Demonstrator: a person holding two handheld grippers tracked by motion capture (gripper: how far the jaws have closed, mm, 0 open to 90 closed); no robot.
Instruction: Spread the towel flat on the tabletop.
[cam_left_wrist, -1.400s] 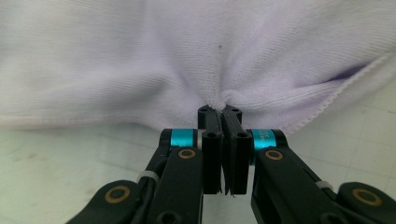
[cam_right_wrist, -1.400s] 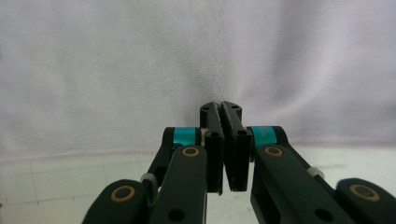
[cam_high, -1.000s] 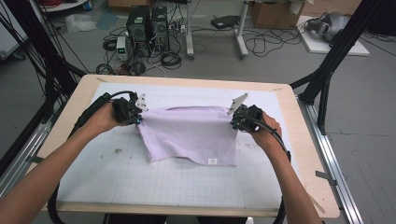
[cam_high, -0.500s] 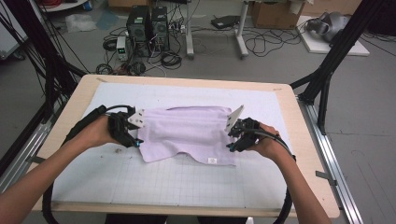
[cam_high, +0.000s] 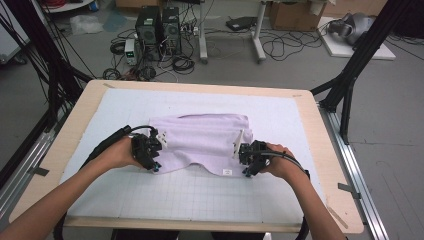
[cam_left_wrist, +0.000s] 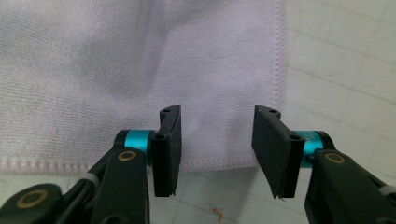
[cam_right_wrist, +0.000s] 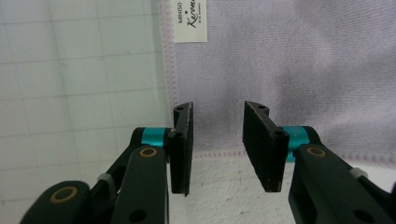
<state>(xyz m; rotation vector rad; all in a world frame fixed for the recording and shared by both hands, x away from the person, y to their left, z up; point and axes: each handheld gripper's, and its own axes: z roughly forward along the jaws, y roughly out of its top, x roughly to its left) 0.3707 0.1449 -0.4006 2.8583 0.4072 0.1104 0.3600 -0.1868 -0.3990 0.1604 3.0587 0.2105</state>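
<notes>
Towel (cam_high: 202, 142): one, pale lilac, folded once and lying flat on the gridded mat (cam_high: 200, 195) of the counter (cam_high: 80, 107); spread between the two grippers, fold at the far side, hemmed edges at the near side. One white label (cam_right_wrist: 190, 21) sewn at the hem, ahead and to the left of the right gripper's jaws in the right gripper view.

Left gripper (cam_left_wrist: 217, 149): at the towel's near left corner, jaws part open and just been closing. Hemmed corner directly ahead of and under the gap; pads apart, nothing clamped.

Right gripper (cam_right_wrist: 217, 147): at the near right corner, jaws likewise part open and just been closing. Hem crossing under the gap; pads not pressing the cloth.

Progress, as judged: first fold appears done, towel laid down and let go. Second fold not yet begun; both corners lined up for a fresh pinch. Remaining: close on both near corners, lift, carry over, lay flat, smooth. Near edge slightly wavy in the high view, so some straightening probably needed.

Count: one towel, one label, two grippers, two hands, one mat, one counter. No other loose item noted on the mat.
</notes>
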